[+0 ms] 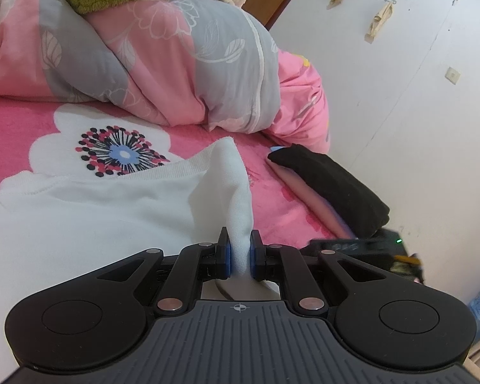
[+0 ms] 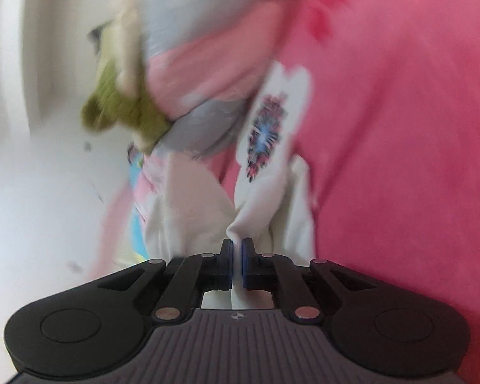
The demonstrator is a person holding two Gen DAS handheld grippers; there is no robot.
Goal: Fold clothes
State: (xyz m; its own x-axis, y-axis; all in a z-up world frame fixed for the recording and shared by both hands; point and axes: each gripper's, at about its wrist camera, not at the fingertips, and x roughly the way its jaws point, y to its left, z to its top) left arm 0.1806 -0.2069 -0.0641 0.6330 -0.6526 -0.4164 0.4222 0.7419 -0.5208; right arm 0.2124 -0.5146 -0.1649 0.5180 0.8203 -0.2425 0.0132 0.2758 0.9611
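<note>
White garment (image 1: pixel 80 211) pinched between both grippers' jaws.

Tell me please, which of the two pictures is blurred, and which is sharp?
Left wrist view: sharp, evenly lit, the white garment and folded black cloth crisp, edges bent by the fisheye. Right wrist view: background smeared by motion blur, only the right gripper sharp.

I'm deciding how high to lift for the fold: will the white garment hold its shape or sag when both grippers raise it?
Probably sag: the white garment already drapes in a soft peak from the left gripper. It bunches thinly in the right gripper, so likely light. Its knit look suggests little slipping.
</note>
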